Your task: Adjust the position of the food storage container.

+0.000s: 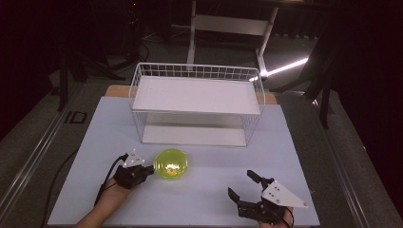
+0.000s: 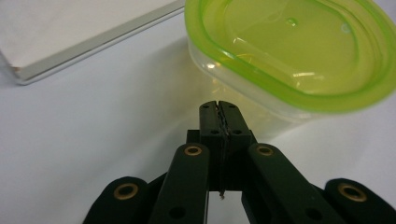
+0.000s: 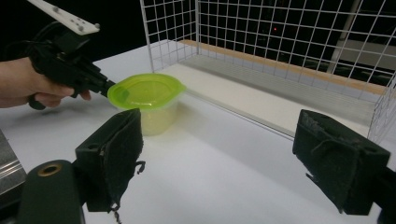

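Two tongs out, nothing grabbed yet. My left tongs are pinched closed, empty, tips right beside the green-lidded container on the tabletop before the wire rack. Right tongs gape wide, well apart. Basically everything's left.
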Tool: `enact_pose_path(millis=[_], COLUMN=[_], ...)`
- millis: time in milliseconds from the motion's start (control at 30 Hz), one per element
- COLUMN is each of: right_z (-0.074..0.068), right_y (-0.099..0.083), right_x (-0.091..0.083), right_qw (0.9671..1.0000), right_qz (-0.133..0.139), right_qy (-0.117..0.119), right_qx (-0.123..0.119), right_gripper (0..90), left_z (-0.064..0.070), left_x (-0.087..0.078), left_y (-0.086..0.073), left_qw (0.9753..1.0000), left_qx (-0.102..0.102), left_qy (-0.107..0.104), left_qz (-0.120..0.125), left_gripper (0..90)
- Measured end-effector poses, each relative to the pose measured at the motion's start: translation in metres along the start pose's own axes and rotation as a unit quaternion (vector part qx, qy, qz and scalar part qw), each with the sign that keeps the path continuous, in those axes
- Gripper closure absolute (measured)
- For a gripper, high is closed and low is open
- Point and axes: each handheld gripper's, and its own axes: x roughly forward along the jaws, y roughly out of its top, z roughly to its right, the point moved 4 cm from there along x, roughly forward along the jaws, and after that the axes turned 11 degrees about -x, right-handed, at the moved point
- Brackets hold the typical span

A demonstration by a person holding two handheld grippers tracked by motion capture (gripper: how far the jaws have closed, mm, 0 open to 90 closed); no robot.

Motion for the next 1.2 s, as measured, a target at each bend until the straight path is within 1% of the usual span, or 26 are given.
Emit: enact_pose_path(millis=[200, 533, 567, 667, 700, 767, 800, 867, 967, 1033, 1100, 1200], right_z=[0.002, 0.002, 0.002, 0.002, 0.002, 0.002, 0.002, 0.002, 0.002, 0.003, 0.003, 0.003], right_y=[-0.001, 0.001, 0.001, 0.0, 0.0, -0.001, -0.001, -0.001, -0.002, -0.003, -0.003, -0.003], right_x=[0.0, -0.003, -0.003, -0.002, -0.002, -0.002, -0.002, -0.002, -0.002, -0.002, -0.002, -0.002], right_qw=[1.0, 0.9999, 0.9999, 0.9999, 0.9999, 0.9999, 0.9999, 0.9999, 0.9999, 0.9999, 0.9999, 0.9999], right_qz=[0.0, 0.006, 0.006, 0.006, 0.005, 0.004, 0.004, 0.002, 0.001, 0.0, -0.001, 0.0], right_qy=[0.0, 0.002, 0.002, 0.003, 0.004, 0.005, 0.005, 0.006, 0.006, 0.007, 0.006, 0.006], right_qx=[0.006, 0.01, 0.009, 0.01, 0.011, 0.012, 0.012, 0.012, 0.013, 0.015, 0.014, 0.013], right_gripper=[15.8, 15.8, 15.8, 15.8, 15.8, 15.8, 15.9, 15.8, 15.8, 15.8, 15.8, 15.8], left_z=[0.009, 0.027, 0.029, 0.034, 0.037, 0.04, 0.042, 0.044, 0.048, 0.05, 0.05, 0.046], left_x=[0.016, 0.041, 0.044, 0.05, 0.052, 0.054, 0.055, 0.056, 0.057, 0.059, 0.06, 0.057], left_y=[0.006, 0.022, 0.024, 0.026, 0.027, 0.028, 0.03, 0.032, 0.033, 0.033, 0.034, 0.034], left_qw=[0.9999, 0.9997, 0.9996, 0.9994, 0.9993, 0.9991, 0.9991, 0.9988, 0.9985, 0.9984, 0.9984, 0.9988], left_qx=[-0.001, 0.012, 0.012, 0.013, 0.017, 0.018, 0.018, 0.015, 0.023, 0.031, 0.029, 0.027], left_qy=[-0.013, -0.02, -0.025, -0.03, -0.031, -0.036, -0.038, -0.045, -0.049, -0.045, -0.045, -0.038], left_qz=[-0.005, -0.009, -0.01, -0.012, -0.012, -0.015, -0.01, -0.008, -0.011, -0.015, -0.018, -0.016], left_gripper=[90.0, 90.0, 90.0, 90.0, 90.0, 90.0, 90.0, 90.0, 90.0, 90.0, 90.0, 90.0])
